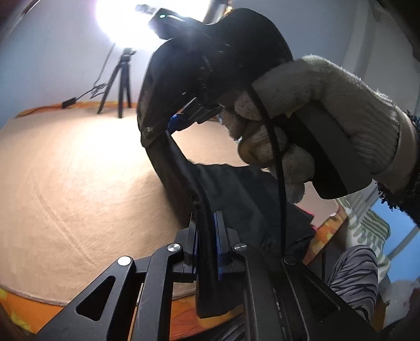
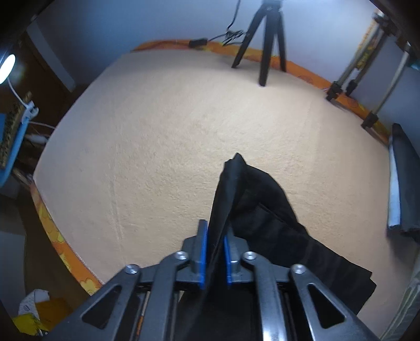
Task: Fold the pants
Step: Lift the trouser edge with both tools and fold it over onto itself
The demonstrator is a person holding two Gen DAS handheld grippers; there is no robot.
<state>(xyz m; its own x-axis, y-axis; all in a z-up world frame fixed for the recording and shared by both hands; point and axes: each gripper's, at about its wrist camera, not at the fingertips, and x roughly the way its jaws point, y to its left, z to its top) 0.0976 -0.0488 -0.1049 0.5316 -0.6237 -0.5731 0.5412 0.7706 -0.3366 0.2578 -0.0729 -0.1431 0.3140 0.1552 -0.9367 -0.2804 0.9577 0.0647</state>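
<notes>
The black pants (image 1: 236, 199) hang between my two grippers above a beige mat (image 1: 68, 168). My left gripper (image 1: 207, 230) is shut on a black edge of the pants, which runs up as a taut band to my right gripper (image 1: 178, 123). That gripper, held by a gloved hand (image 1: 315, 123), is also shut on the cloth. In the right wrist view my right gripper (image 2: 215, 236) is shut on a fold of the pants (image 2: 262, 215), and the rest of the cloth drapes down to the right onto the mat (image 2: 157, 147).
A black tripod (image 2: 265, 44) stands at the mat's far edge, with cables beside it. More stand legs (image 2: 367, 86) are at the far right. A dark folded item (image 2: 404, 178) lies at the right edge. An orange sheet (image 2: 63, 236) borders the mat. A bright lamp (image 1: 118, 23) glares.
</notes>
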